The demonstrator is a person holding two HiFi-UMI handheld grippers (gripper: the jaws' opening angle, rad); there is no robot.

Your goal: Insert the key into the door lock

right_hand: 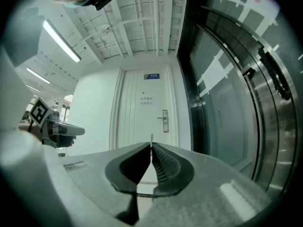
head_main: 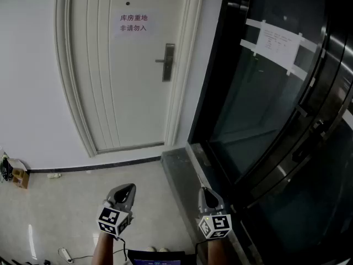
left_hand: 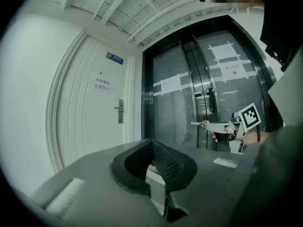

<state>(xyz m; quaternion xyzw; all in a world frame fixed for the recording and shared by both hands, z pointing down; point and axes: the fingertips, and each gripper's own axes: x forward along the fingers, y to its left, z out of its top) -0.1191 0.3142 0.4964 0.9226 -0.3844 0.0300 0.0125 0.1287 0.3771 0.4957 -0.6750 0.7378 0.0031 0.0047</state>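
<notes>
— Metal key: where do we have it against the fingers?
— Pinched between the pads of our right gripper. In the right gripper view the two jaws stand pressed together on it. Only its thin tip sticks up past their ends, roughly in line with the door lock but well apart from it.
— Do we see it from elsewhere?
— Yes. In the left gripper view the key juts out level from the front of the right gripper, toward the white door. In the head view it shows as a thin sliver ahead of the jaws, beside the dark glass doors.
— And our left gripper?
— Its jaws are closed too, tips meeting, with nothing between them. It sits beside the right one, near it but not touching, and points the same way.
— How do our hands sit?
— Our left forearm and right forearm come up from the bottom edge of the head view, side by side. Each gripper is held level, with its marker cube nearest us. The lock sits on the door's right side, below and to the right of a paper sign, far ahead of both grippers.
</notes>
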